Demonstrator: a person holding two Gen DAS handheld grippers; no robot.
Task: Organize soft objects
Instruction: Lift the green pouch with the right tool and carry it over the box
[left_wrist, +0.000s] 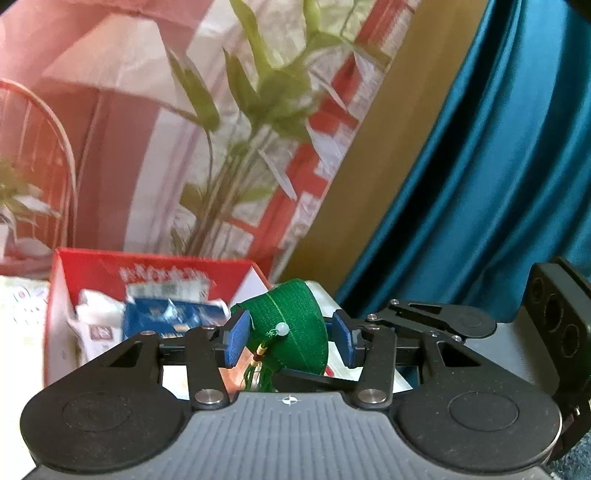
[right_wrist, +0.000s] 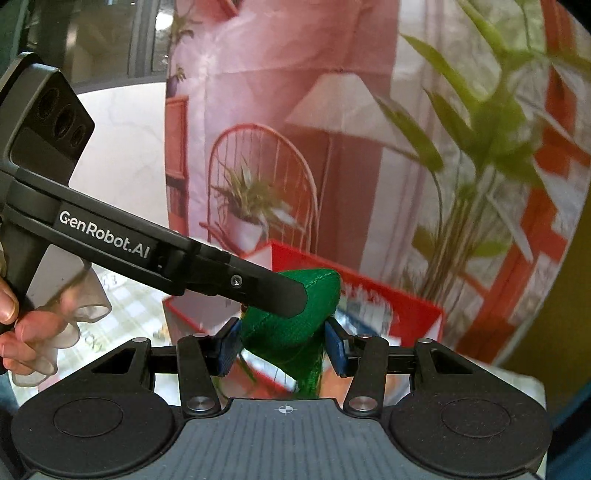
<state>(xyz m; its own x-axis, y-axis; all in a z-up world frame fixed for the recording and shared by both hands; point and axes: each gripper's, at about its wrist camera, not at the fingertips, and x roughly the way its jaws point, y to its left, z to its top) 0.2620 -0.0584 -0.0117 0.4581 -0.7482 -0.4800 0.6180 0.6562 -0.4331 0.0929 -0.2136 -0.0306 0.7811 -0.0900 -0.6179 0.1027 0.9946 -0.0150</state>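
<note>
A green woven pouch (left_wrist: 295, 325) with a pale bead and a tassel hangs in the air between both grippers. My left gripper (left_wrist: 291, 338) has its blue pads on either side of it; the left pad touches, the right pad stands slightly off. My right gripper (right_wrist: 282, 345) has its blue pads pressed on the same green pouch (right_wrist: 291, 332) from the other side. The left gripper's body (right_wrist: 110, 236) crosses the right wrist view and covers the pouch's upper left. A red open box (left_wrist: 88, 291) with white and blue packets sits just behind the pouch.
The red box also shows in the right wrist view (right_wrist: 406, 310). A pink printed backdrop (right_wrist: 277, 110) with a chair, lamp and plant picture stands behind it. A teal curtain (left_wrist: 498, 166) hangs at the right. A patterned tabletop (right_wrist: 122, 306) lies below.
</note>
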